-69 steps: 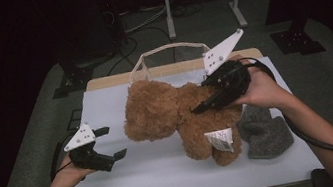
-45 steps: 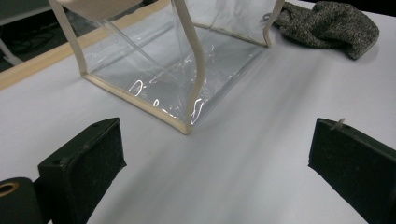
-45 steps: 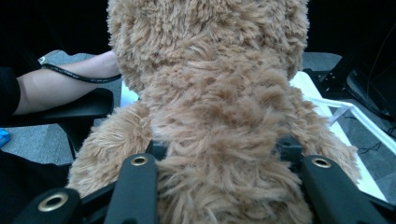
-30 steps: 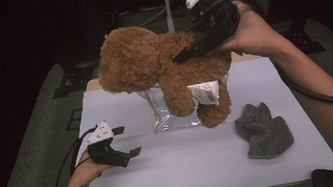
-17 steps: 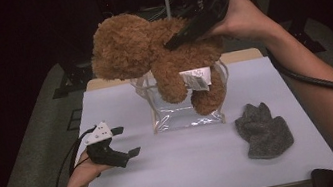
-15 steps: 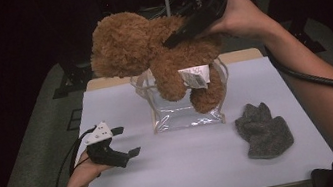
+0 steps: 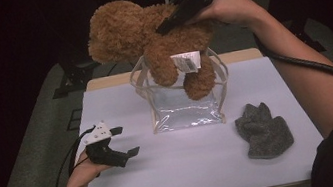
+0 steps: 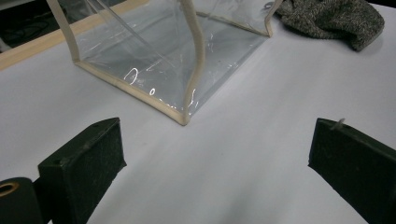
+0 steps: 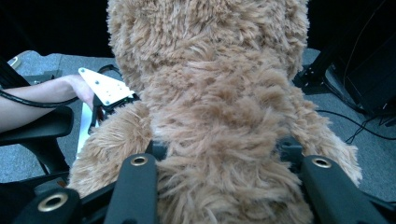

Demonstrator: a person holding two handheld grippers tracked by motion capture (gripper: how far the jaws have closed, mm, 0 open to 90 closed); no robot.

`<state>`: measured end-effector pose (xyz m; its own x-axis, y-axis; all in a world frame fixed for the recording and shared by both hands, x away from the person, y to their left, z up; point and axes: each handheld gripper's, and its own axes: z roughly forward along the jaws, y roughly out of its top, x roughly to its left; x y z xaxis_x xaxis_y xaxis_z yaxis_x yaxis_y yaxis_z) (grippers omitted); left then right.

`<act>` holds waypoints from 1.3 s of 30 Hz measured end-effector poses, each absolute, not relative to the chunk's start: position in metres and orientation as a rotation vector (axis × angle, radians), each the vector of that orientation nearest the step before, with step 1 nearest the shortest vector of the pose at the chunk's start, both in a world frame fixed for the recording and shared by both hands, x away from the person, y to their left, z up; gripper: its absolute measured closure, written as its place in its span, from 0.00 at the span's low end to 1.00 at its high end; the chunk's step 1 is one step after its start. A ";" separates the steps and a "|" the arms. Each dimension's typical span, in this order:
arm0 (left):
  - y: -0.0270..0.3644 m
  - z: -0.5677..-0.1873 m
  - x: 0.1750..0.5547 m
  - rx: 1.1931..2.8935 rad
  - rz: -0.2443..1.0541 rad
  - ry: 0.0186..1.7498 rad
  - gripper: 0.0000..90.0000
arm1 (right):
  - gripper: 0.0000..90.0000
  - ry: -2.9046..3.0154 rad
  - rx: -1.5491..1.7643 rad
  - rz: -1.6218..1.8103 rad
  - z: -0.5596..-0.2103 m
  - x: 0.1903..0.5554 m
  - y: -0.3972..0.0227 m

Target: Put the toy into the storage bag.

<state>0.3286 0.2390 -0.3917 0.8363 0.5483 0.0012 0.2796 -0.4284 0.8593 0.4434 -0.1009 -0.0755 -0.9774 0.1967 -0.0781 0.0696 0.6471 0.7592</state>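
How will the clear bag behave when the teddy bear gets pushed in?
The clear bag looks thin and floppy, its rim bowing, so it may buckle. It stands unheld and probably light, likely to tip or slide on the smooth table.

Bear (image 7: 145,36): shaggy brown plush w/ white cloth tag (image 7: 186,62). Bag (image 7: 184,106): clear glossy plastic, smooth, cream fabric-like trim. Glove (image 7: 264,131): grey knit, rough. Surface (image 7: 192,170): matt white, smooth, wood edge at back. Claw pads (image 8: 86,161): matt black, foam-like.
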 end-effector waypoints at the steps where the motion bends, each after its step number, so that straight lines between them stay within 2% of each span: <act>1: 0.239 -0.392 0.329 2.042 0.349 0.606 0.03 | 0.62 2.709 0.224 1.235 -0.075 0.445 -0.100; 10: 0.244 -0.391 0.329 2.034 0.355 0.609 0.03 | 0.62 2.728 0.267 1.231 -0.080 0.477 -0.099; 29: 0.246 -0.391 0.328 2.041 0.348 0.621 0.03 | 0.62 2.731 0.397 1.217 -0.117 0.542 -0.100; 39: 0.246 -0.391 0.328 2.043 0.348 0.617 0.03 | 0.62 2.748 0.339 1.198 -0.130 0.527 -0.091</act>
